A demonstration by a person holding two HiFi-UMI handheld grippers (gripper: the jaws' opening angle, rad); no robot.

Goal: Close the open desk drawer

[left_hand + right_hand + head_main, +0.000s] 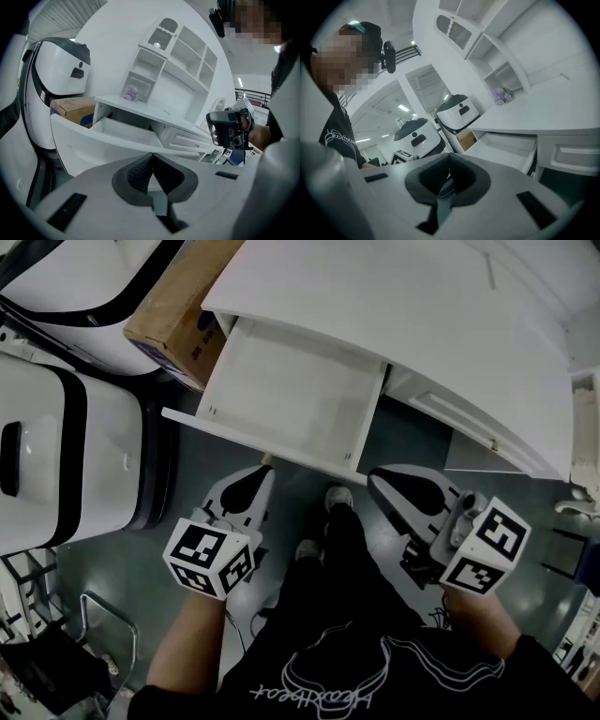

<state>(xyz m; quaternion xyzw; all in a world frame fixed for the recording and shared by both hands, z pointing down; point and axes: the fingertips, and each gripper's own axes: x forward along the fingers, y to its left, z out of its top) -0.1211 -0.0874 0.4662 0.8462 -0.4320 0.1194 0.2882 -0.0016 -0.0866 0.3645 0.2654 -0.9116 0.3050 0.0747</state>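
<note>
Gaping drawer [291, 390], front twd L claw [262, 472]

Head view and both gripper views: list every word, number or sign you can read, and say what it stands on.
"Heartbeat", apparently, in script, upside down in the head view: black shirt.
Blue label on the cardboard box: too small to read.
Square markers on the cubes: patterns only, no letters.

Head view looks steeply down on the drawer [291, 395]; both gripper views face it from nearby
</note>
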